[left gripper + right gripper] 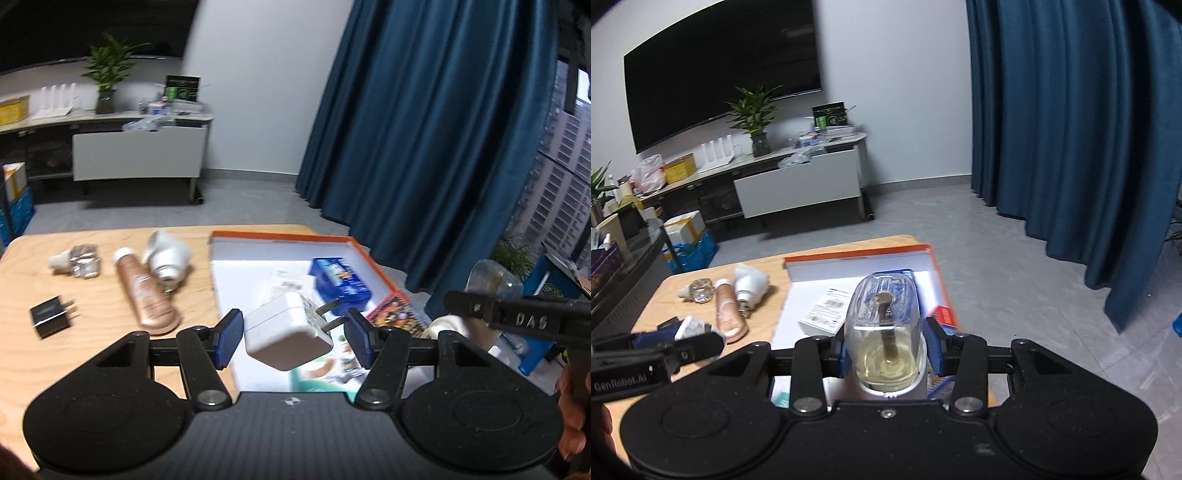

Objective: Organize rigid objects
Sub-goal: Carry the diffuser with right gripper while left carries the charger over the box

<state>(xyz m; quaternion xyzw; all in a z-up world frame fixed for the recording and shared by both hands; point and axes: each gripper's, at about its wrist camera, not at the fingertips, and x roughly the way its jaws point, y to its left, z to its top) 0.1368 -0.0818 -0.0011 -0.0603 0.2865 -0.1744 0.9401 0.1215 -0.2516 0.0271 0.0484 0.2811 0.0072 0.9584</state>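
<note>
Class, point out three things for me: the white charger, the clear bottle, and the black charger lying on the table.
white charger [286, 334], left wrist view, on its white body between the jaws.
clear bottle [884, 332], right wrist view, on its glass side above the yellowish liquid.
black charger [50, 316], left wrist view, on its top face.

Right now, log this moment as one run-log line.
left gripper: open around white charger | right gripper: shut on perfume bottle | both over orange-rimmed box
</note>
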